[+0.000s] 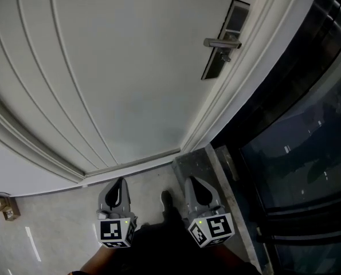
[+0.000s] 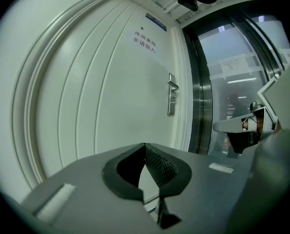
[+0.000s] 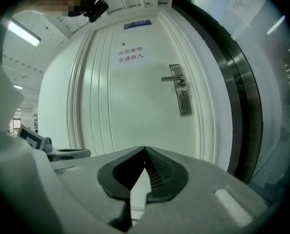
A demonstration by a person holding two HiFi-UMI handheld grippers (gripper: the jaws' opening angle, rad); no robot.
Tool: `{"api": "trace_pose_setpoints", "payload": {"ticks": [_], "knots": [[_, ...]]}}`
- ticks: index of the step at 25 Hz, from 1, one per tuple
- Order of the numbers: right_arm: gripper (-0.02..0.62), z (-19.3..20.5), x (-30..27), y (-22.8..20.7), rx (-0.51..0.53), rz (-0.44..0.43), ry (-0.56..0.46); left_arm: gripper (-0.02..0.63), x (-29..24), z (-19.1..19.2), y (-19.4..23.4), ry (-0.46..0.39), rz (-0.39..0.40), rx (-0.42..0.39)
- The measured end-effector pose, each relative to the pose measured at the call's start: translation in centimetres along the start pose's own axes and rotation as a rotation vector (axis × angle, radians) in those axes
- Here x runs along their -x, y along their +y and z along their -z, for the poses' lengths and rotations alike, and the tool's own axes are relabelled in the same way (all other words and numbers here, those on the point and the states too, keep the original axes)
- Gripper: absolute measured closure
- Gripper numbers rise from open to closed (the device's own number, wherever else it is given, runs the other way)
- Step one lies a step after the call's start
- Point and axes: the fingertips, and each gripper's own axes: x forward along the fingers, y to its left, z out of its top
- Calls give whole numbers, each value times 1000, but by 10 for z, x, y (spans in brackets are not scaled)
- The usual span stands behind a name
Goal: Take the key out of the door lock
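Although the key itself is too small to make out, the dark rectangular lock plate (image 1: 215, 67) with its silver lever handle (image 1: 219, 42) sits at the right edge of the white panelled door (image 1: 130, 67). It is well apart from the grey left gripper (image 1: 121, 181) and right gripper (image 1: 192, 180), both closed with nothing between their jaws.

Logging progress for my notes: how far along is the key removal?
Done: nothing visible. In hand: nothing; the left gripper and right gripper hang low before the white door, jaws closed and empty, far from the lock plate by the handle. The key itself is too small to make out. Left: reach the lock, grip the key, pull it out.
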Motion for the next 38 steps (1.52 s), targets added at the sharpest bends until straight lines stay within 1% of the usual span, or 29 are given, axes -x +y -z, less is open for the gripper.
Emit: {"api": "trace_pose_setpoints", "payload": {"ticks": [3,7,13,16,20,23,26,28,31,34,38], "knots": [[604,-9,-24,-30,-23,-6,-1,588,-33,-9,-6,-7,-13,-10],[604,-36,-62,-77,-82,-30,-6,588,-81,-35,-17,-34,-37,-26],[604,-98,-122,-137,-270,-116,-31,588,-153,-79,-46,-45,-37,-34],[604,-127,-148,-164,-363,-154,-43,588,-184,-100,-62,-34,-28,-23],[604,-162,-175,-192,-511,-207,-63,588,-217,-117,-73,-25,-43,3],[588,-179,-190,-206,-659,-272,-75,588,-235,-135,-77,-36,-59,-4],[541,-191,-202,-213,-835,-344,-80,588,-248,-142,-80,-46,-68,-16],[532,-201,-207,-212,-921,-393,-89,588,-255,-144,-81,-42,-73,-12],[531,-213,-212,-208,-986,-441,-103,588,-261,-146,-81,-57,-71,-16],[531,-218,-219,-207,-1030,-458,-96,588,-264,-141,-79,-69,-75,-12],[532,-221,-227,-205,-1070,-470,-86,588,-264,-139,-81,-62,-70,-1]]}}
